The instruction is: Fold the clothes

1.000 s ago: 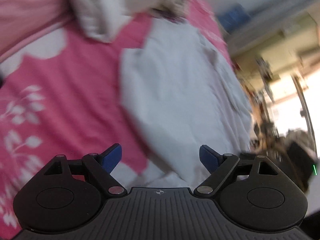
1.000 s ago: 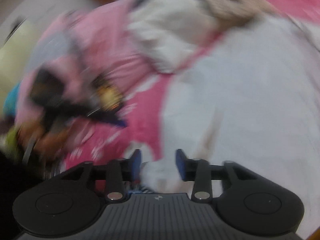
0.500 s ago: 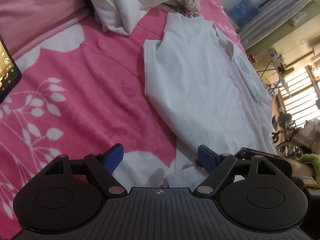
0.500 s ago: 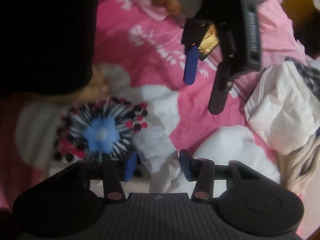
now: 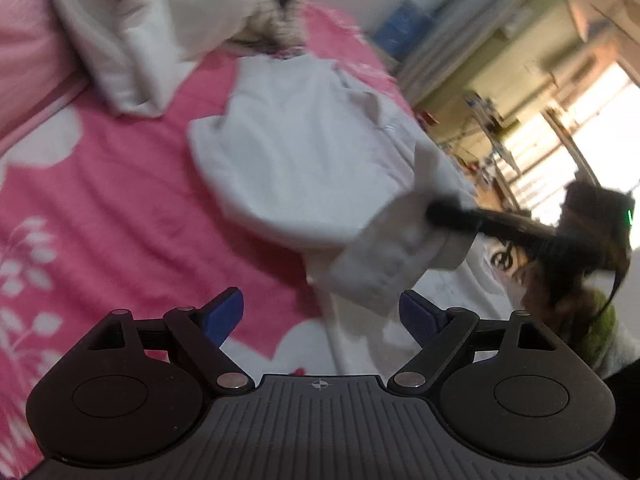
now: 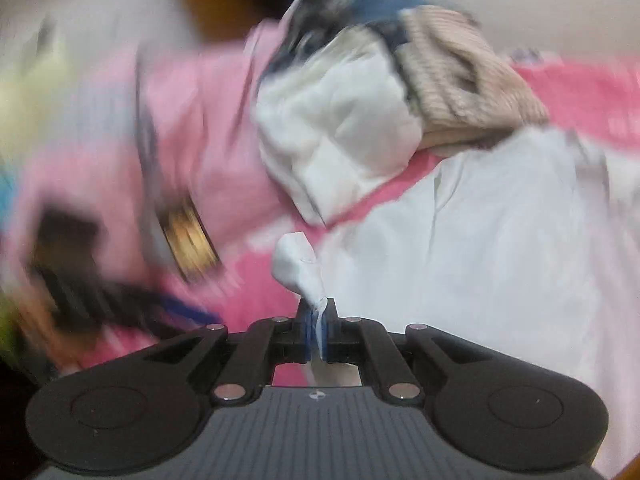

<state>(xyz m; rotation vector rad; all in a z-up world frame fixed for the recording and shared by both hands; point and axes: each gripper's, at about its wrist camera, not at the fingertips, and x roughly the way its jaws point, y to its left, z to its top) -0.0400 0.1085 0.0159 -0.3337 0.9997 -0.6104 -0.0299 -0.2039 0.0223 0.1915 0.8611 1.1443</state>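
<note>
A white button shirt (image 5: 304,160) lies spread on the pink flowered blanket (image 5: 100,208). My right gripper (image 6: 319,312) is shut on the shirt's sleeve cuff (image 6: 298,264); a pinch of white cloth sticks up between its blue pads. In the left wrist view that same gripper (image 5: 440,216) comes in from the right and holds the cuff (image 5: 384,268) up above the shirt's lower part. My left gripper (image 5: 320,312) hovers low over the blanket near the shirt's hem. Its jaws are opening, with no cloth pressed between them.
A heap of other clothes lies beyond the shirt's collar: a crumpled white garment (image 5: 132,40) and a beige knit piece (image 6: 460,76). Past the bed's right edge are furniture and a bright window (image 5: 560,140). Both views are blurred by motion.
The right gripper has closed on the sleeve cuff, raised it and swung toward the shirt. The left wrist view has rolled a little; its fingers stay wide apart.
</note>
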